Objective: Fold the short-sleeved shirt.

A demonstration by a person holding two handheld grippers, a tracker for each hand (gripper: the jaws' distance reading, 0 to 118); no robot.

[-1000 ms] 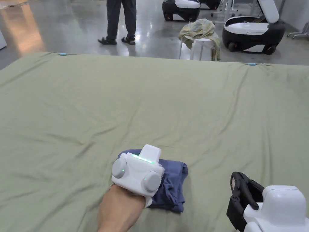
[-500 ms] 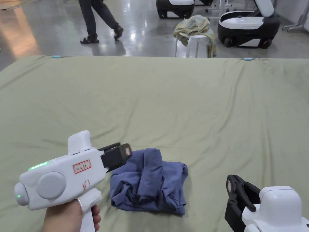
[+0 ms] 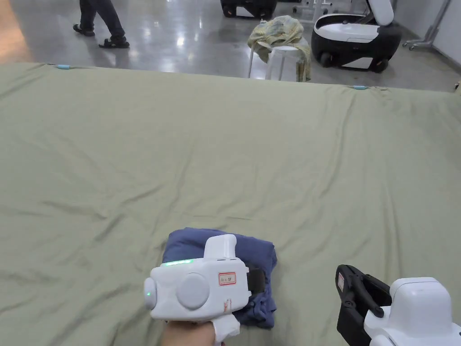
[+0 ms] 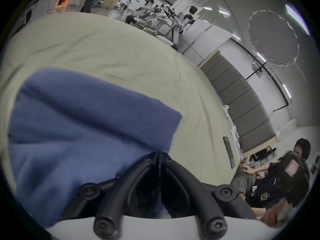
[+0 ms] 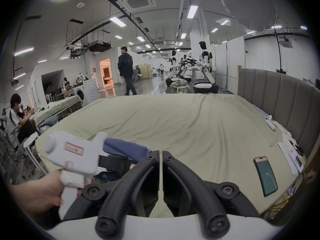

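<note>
My jaws are pressed together on both grippers, the left gripper (image 3: 256,280) resting on the blue shirt (image 3: 261,252) at six o'clock on the bed (image 3: 270,148), the right gripper (image 3: 349,293) idle at four o'clock; folding looks nearly finished, only tidying left.

Olive-green wrinkled bedsheet (image 3: 270,148) covering bed; yellowish crumpled cloth (image 3: 279,34) draping over white round stool (image 3: 281,61); dark-screened smartphone (image 5: 265,175) lying on sheet.

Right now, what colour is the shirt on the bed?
Plain blue shirt, best seen in the left gripper view.
</note>
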